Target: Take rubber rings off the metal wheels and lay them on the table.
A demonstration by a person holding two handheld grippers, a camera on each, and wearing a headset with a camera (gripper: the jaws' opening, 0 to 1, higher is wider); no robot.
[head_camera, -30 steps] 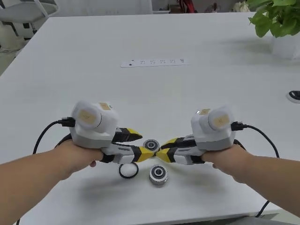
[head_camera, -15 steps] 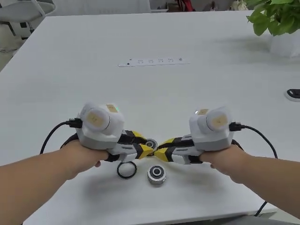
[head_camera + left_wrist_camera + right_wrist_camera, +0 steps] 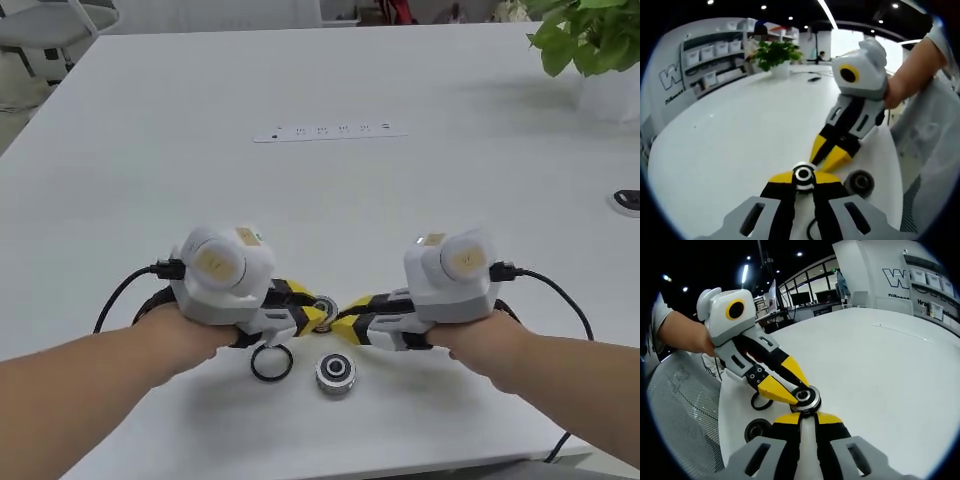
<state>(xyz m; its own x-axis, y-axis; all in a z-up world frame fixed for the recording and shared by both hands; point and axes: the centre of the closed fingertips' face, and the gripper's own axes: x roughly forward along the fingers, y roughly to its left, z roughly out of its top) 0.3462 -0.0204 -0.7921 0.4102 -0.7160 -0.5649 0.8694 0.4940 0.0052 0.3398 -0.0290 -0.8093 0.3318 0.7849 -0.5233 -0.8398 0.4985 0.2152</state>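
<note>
The left gripper (image 3: 803,179) has its jaws pinched on a metal wheel (image 3: 803,172), held just above the counter (image 3: 420,180). The right gripper (image 3: 807,416) has its jaws pressed nearly together, tips against that wheel's dark rim; whether they nip the rubber there I cannot tell. A loose rubber ring (image 3: 271,380) and a second wheel (image 3: 336,372) lie just beneath, close to the counter's near edge. Beyond them the surface is open up to a power strip (image 3: 328,131).
</note>
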